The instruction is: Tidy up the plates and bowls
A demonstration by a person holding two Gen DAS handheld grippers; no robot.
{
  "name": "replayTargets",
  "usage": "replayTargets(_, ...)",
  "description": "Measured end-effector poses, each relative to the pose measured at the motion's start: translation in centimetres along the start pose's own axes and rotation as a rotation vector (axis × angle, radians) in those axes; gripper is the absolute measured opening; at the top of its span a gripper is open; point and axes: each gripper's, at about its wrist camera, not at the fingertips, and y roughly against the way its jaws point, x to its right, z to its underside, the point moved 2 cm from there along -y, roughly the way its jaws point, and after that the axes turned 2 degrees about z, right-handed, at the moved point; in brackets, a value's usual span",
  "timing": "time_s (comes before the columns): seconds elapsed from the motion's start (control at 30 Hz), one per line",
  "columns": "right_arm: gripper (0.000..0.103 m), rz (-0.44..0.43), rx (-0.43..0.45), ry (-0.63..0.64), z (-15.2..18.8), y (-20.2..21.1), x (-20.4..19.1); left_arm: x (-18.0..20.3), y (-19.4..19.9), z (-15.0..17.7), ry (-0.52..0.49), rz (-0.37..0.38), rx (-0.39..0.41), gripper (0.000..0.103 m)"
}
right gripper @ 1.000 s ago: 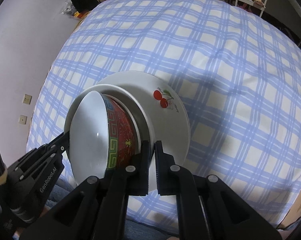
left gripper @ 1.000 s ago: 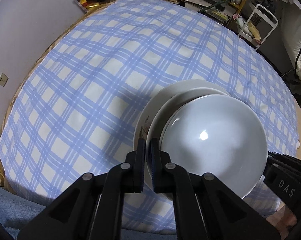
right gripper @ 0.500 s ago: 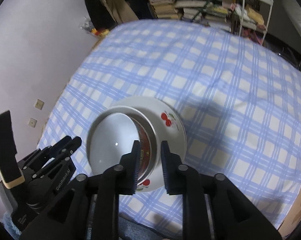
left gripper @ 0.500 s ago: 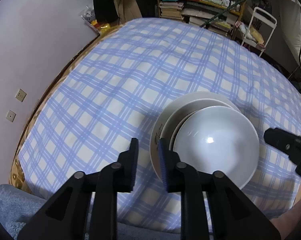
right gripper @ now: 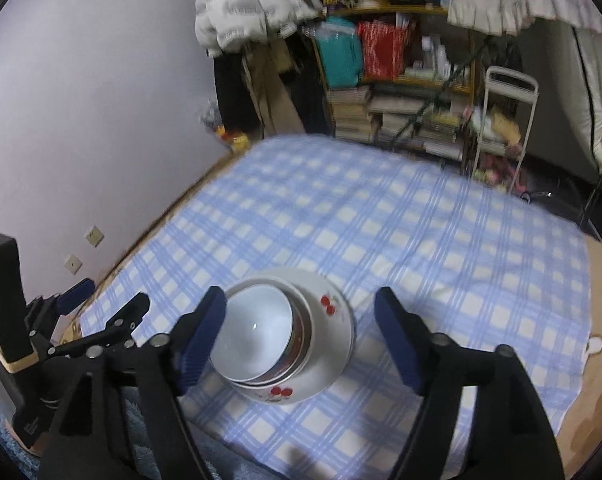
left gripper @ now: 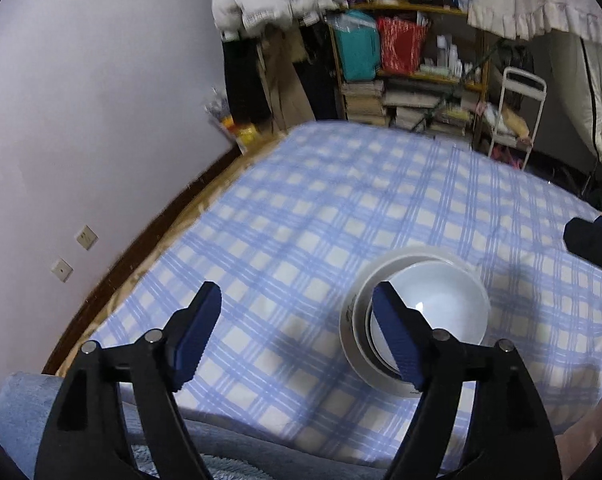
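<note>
On a blue-checked tablecloth (right gripper: 441, 240), a white bowl (right gripper: 255, 326) sits nested in a red-patterned bowl (right gripper: 299, 340) on a cherry-print plate (right gripper: 333, 332), near the cloth's front edge, as the left gripper (left gripper: 297, 336) and right gripper (right gripper: 301, 332) hang above the stack, jaws opening wide and holding nothing, clear of the crockery

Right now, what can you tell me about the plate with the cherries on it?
The cherry plate is round, white and glossy, probably ceramic, with red cherries painted on its rim at the near and far sides. It lies flat on the blue checked cloth, at the bottom of the stack. A white bowl sits on it, with a red-patterned bowl nested inside. Nothing grips it.
</note>
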Motion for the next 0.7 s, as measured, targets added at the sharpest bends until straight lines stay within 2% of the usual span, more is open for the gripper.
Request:
replayTargets(0.07, 0.095, 0.010, 0.048, -0.001, 0.0, 1.2, 0.1, -0.1, 1.2, 0.1, -0.010, 0.001, 0.030, 0.081)
replayTargets(0.17, 0.103, 0.052, 0.118, 0.033, 0.2, 2.8, 0.1, 0.0, 3.1, 0.5, -0.028, -0.001, 0.091, 0.089)
replayTargets(0.27, 0.103, 0.088, 0.192, 0.069, 0.8, 4.1, 0.3, 0.0, 4.8, 1.0, -0.032, -0.019, 0.165, 0.093)
replayTargets(0.47, 0.103, 0.068, 0.283, 0.072, 1.9, 5.4, 0.9, -0.1, 7.1, 1.8, 0.008, -0.046, 0.264, 0.097)
replayTargets(0.7, 0.103, 0.083, 0.324, 0.078, 2.7, 6.0, 0.8, 0.1, 8.3, 2.8, 0.010, -0.048, 0.298, 0.097)
